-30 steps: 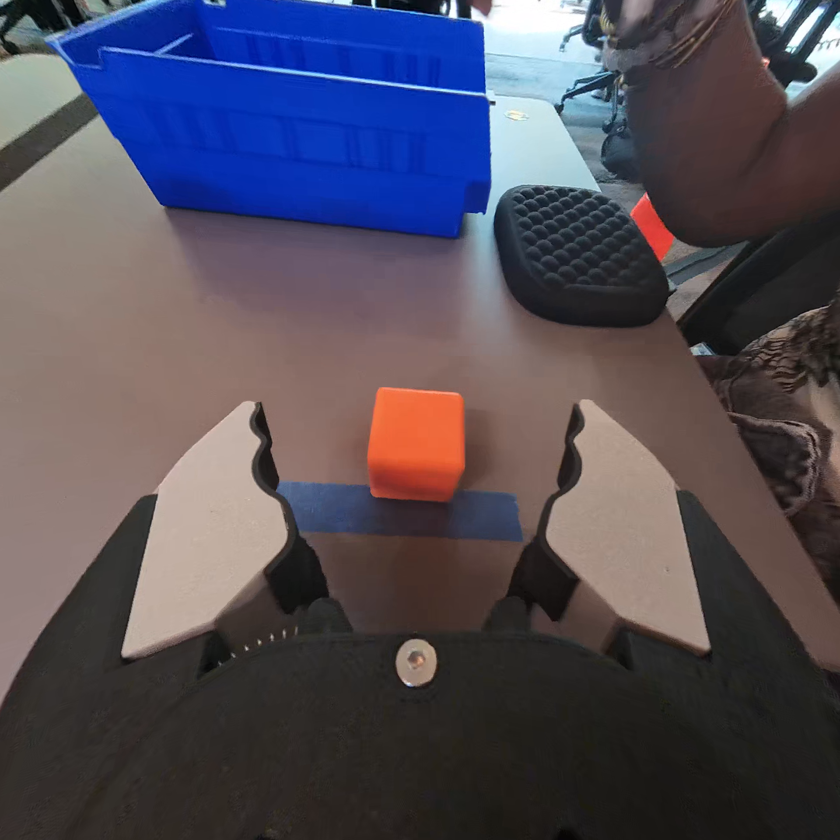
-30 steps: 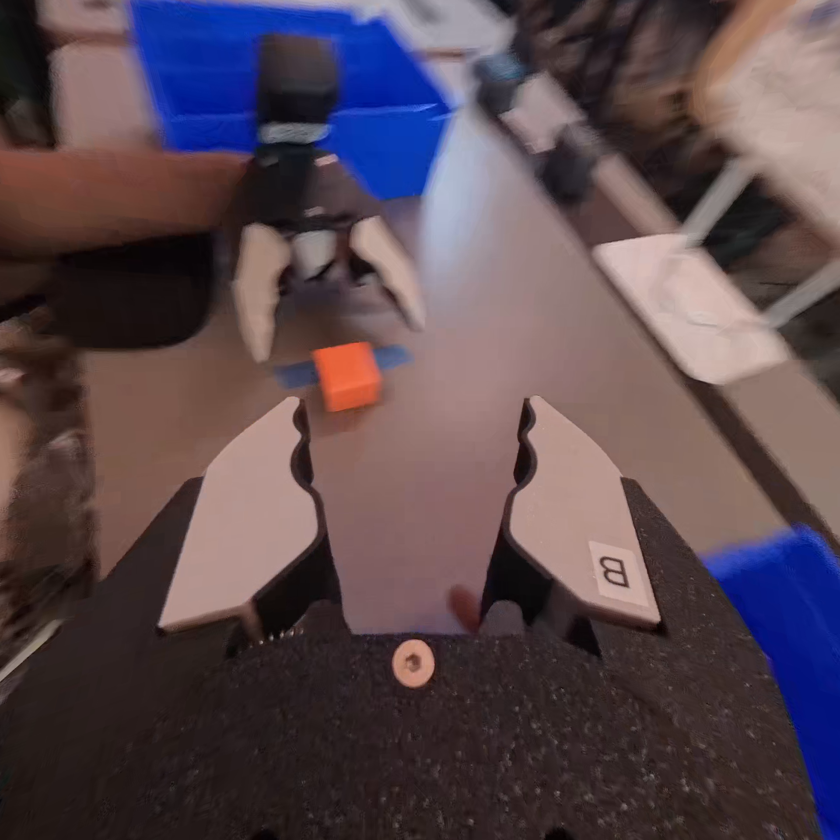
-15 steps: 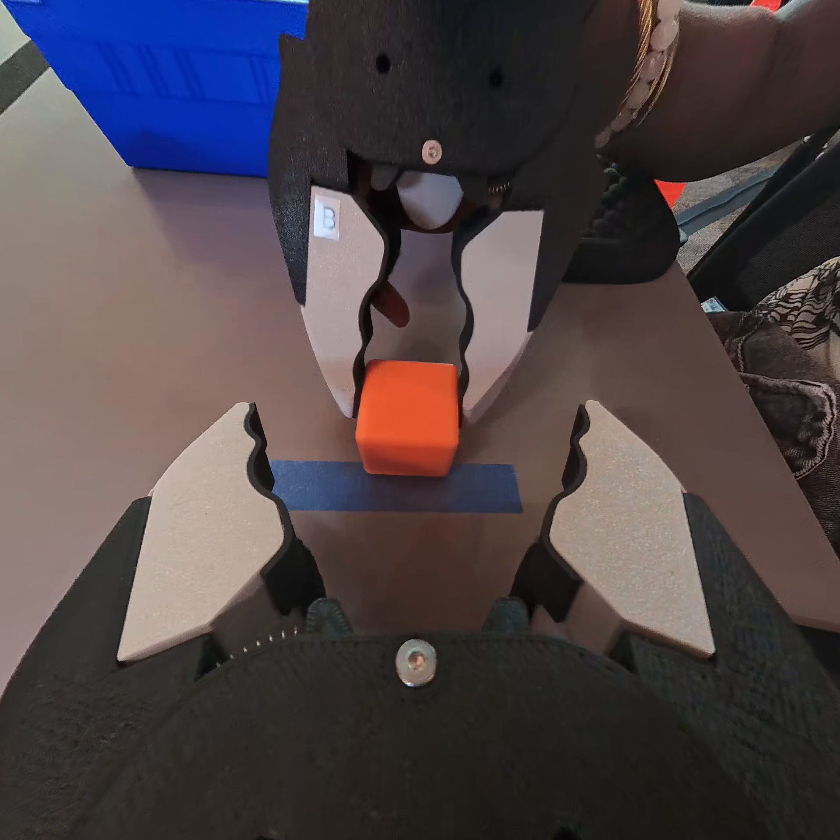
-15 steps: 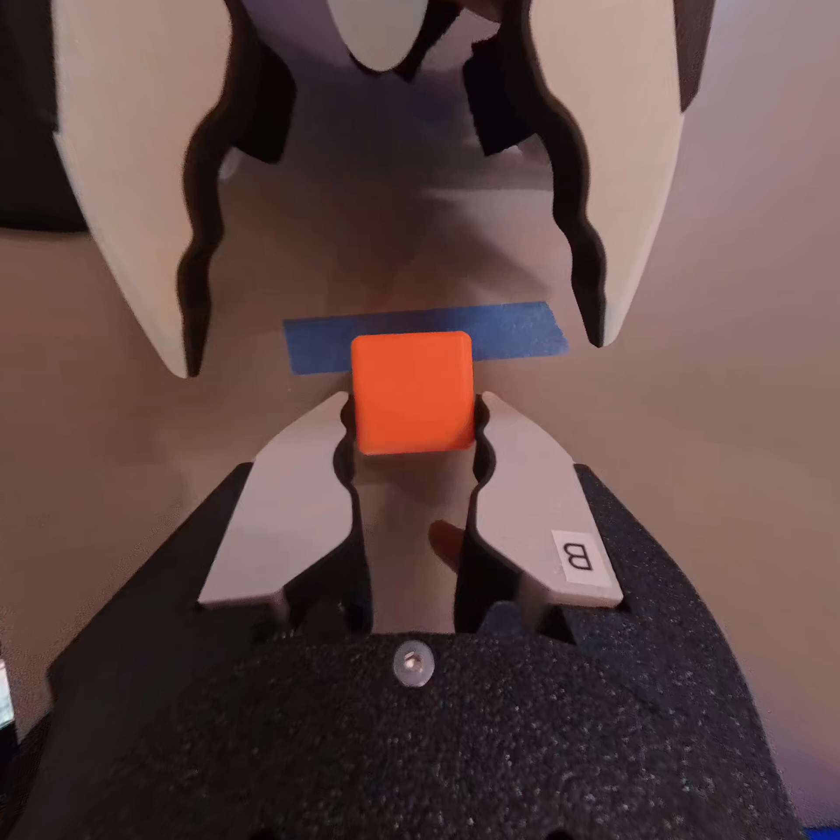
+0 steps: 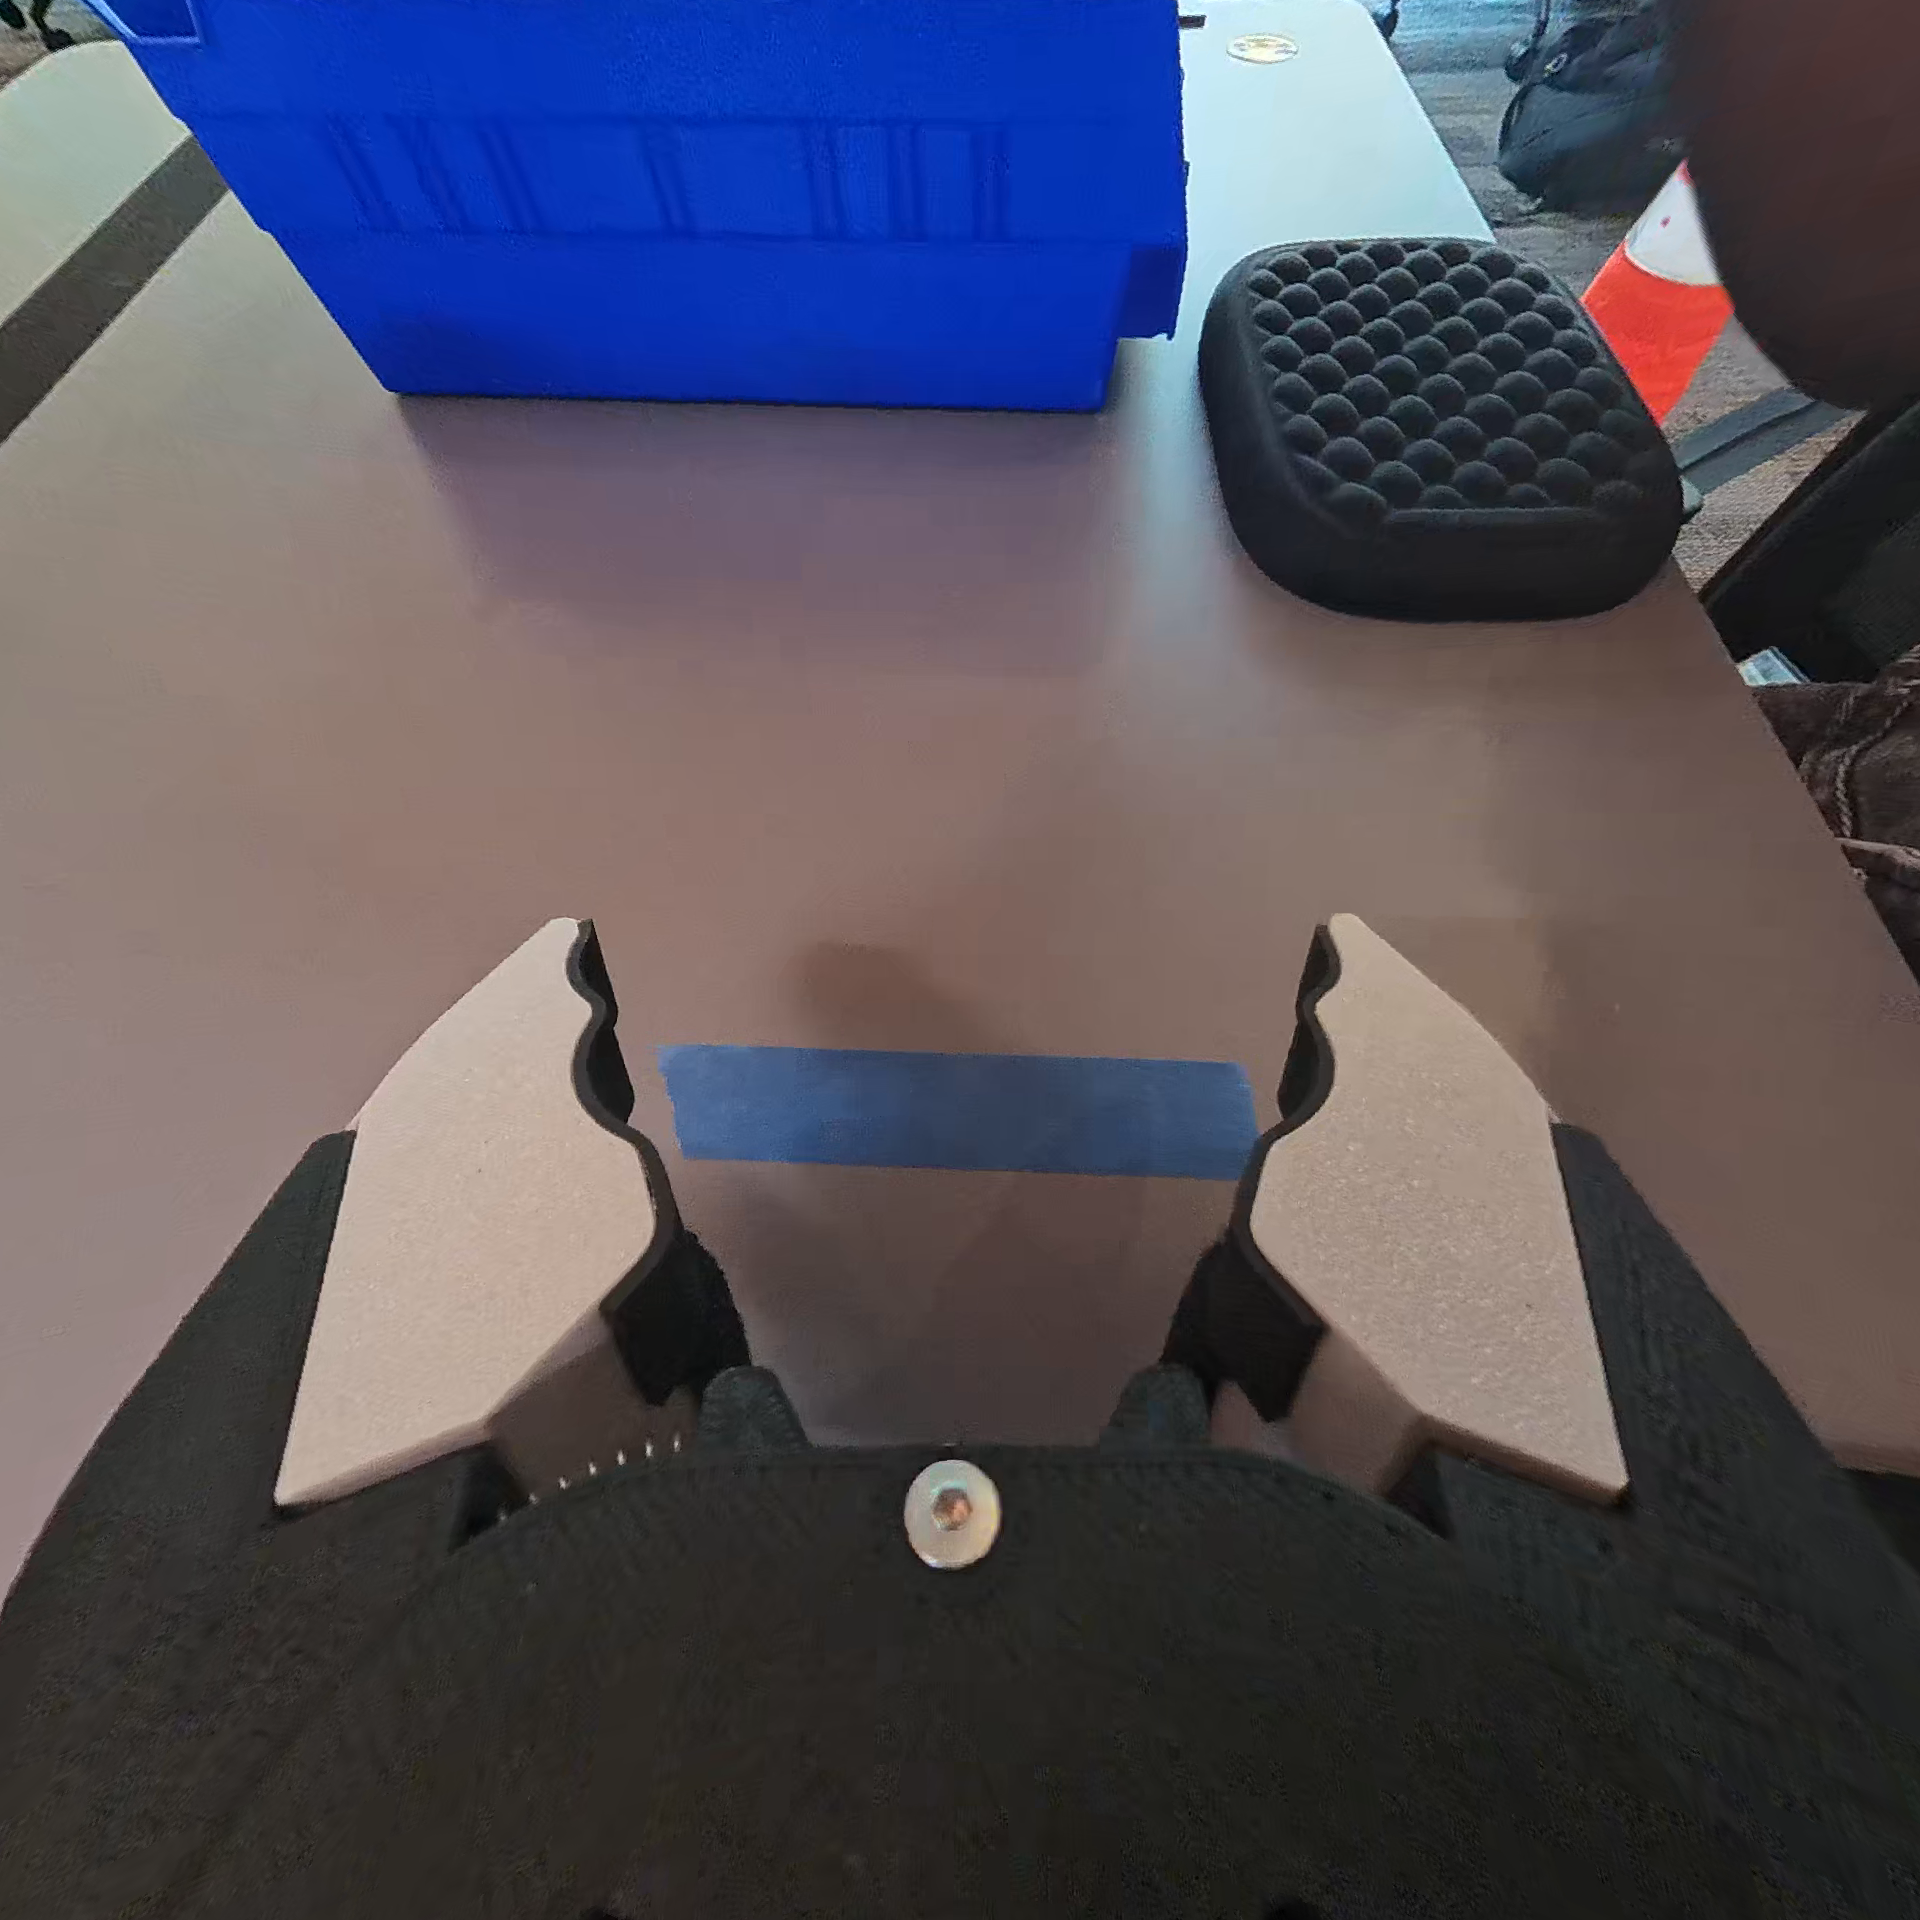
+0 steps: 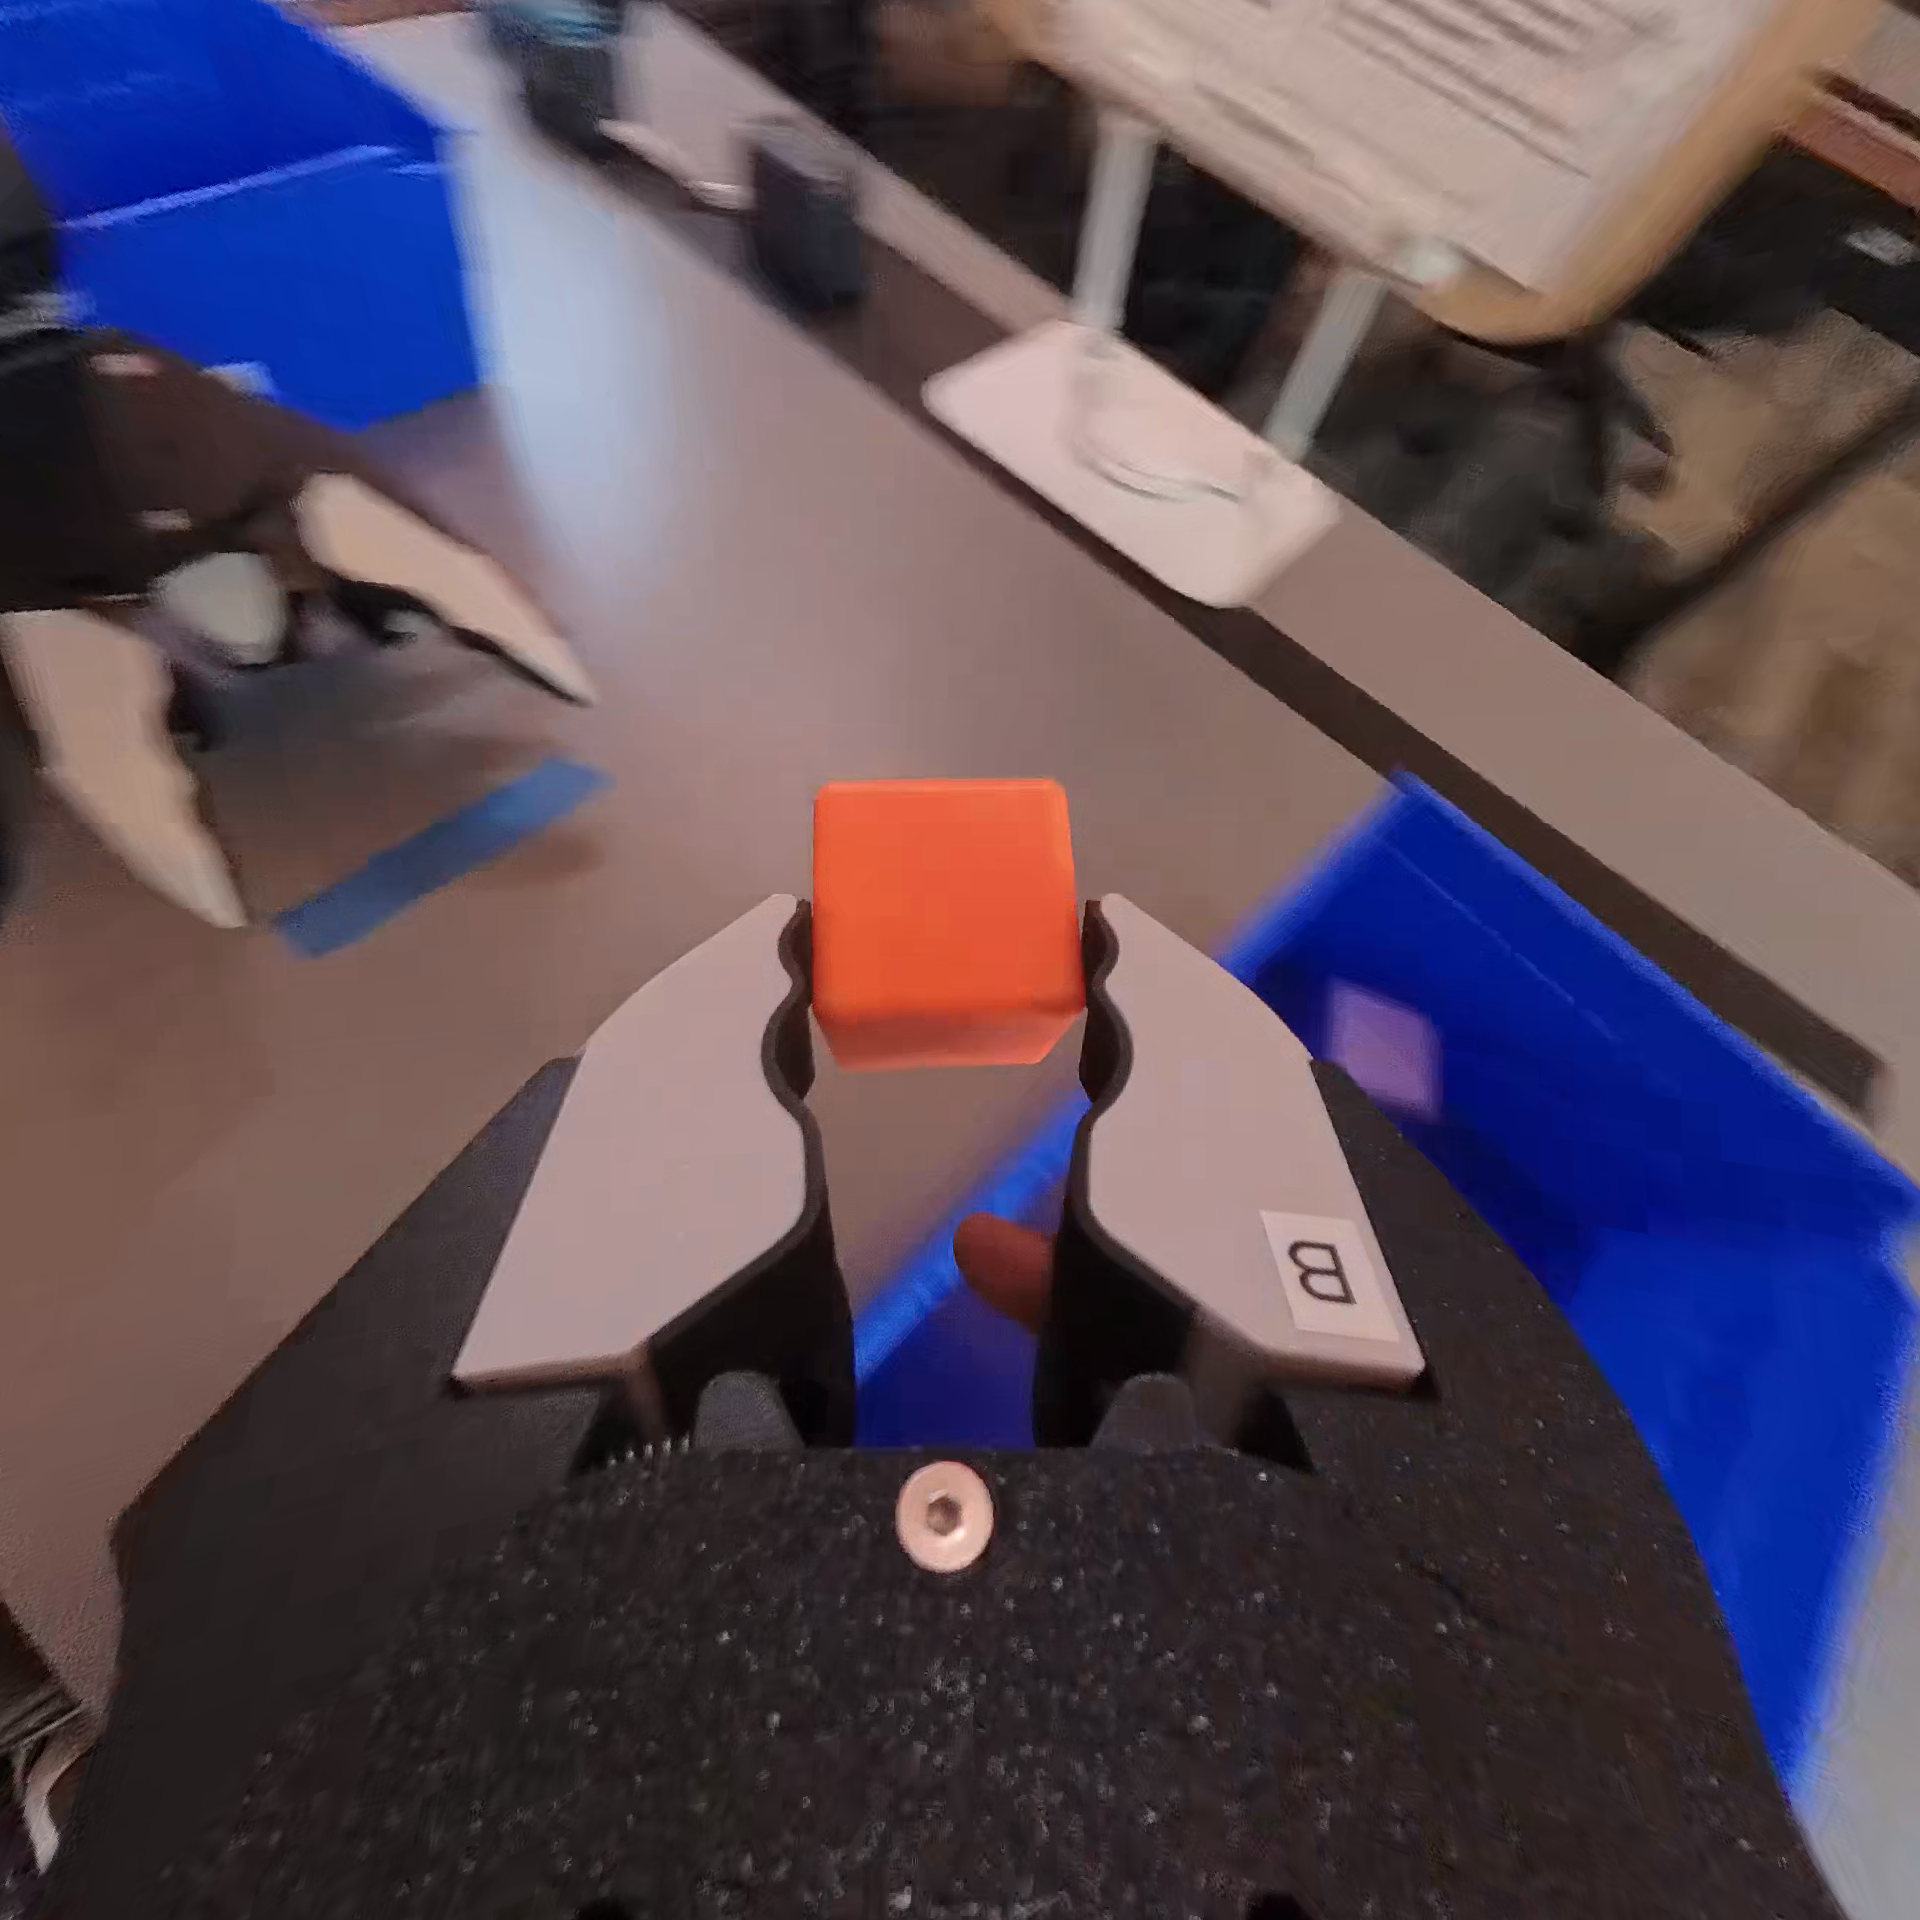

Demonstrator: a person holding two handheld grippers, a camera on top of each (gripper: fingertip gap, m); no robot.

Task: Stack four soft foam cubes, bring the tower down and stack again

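Observation:
My right gripper point(image 6: 943, 920) is shut on an orange foam cube point(image 6: 940, 920) and holds it in the air above the table, near a blue bin point(image 6: 1590, 1164) at the right. A purple cube point(image 6: 1382, 1049) lies inside that bin. My left gripper point(image 5: 951, 940) is open and empty, low over a strip of blue tape point(image 5: 956, 1114) on the brown table point(image 5: 520, 727). The left gripper also shows blurred at the left of the right wrist view point(image 6: 405, 800), next to the tape point(image 6: 436, 857). No cube is in the left wrist view.
A large blue bin point(image 5: 707, 208) stands at the far side of the table. A black dimpled pad point(image 5: 1434, 426) lies at the right edge, with an orange cone point(image 5: 1662, 301) on the floor beyond. A white stand base point(image 6: 1132, 468) sits on a neighbouring table. One gripper's finger ends stand about 20 cm off the other's.
My right gripper closed on the orange cube by the tape, lifted it and swung it right toward the blue bin. The tape spot is now bare. My left gripper stayed open.

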